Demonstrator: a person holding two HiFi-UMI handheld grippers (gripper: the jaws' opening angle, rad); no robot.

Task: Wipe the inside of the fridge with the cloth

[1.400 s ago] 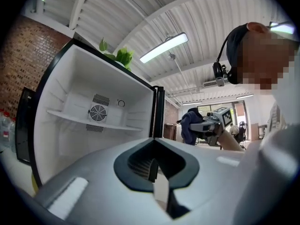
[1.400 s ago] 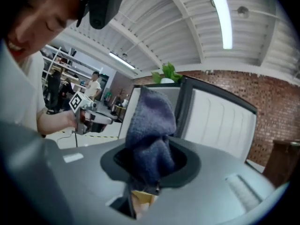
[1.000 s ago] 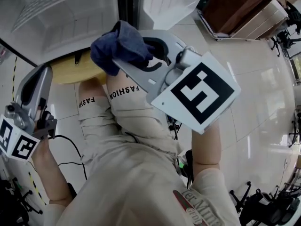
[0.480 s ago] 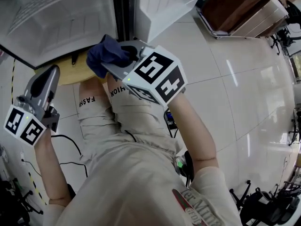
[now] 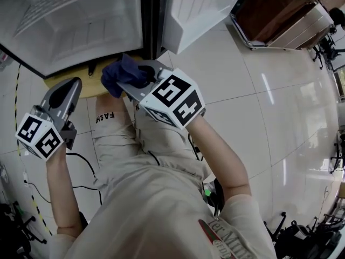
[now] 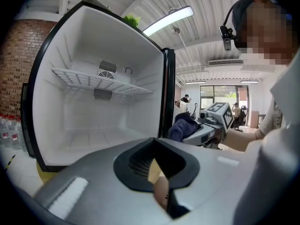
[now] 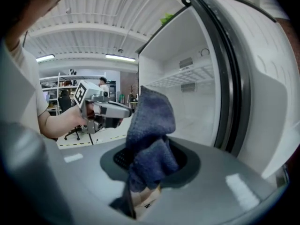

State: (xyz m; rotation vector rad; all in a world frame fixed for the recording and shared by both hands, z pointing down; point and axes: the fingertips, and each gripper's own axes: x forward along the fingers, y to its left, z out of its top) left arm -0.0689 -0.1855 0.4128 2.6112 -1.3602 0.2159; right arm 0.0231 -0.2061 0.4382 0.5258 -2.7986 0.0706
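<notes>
**Both tongs in front of the open fridge; cloth in the right tongs**

Left tongs: jaws pressed together, nothing between them. I hold them low at the left of the head view. The tip points toward the fridge and the marker cube sits nearest me. The tip lies over the yellow base that shows below the fridge's front edge.

Beside the fridge, at the far left of the left gripper view: a brick wall, with water bottles low against it.

Fridge: door open, cavity white. One wire shelf spans the upper part, with vent grilles on the back wall behind it. A black rim frames the opening.

Cloth: dark blue, bunched up and clamped in my right tongs, whose jaws are closed on it. One fold stands up above the jaws and the rest is wadded between them. The cloth sits just outside the cavity, at the lower right corner of the opening, over the yellow base. Whether it touches the rim, I cannot tell. The two tongs are apart, left lower than right in the head view.

Right of the tongs: their own marker cube, then the white fridge door swung outward, then glossy white floor tiles. A wooden crate stands at the upper right.
</notes>
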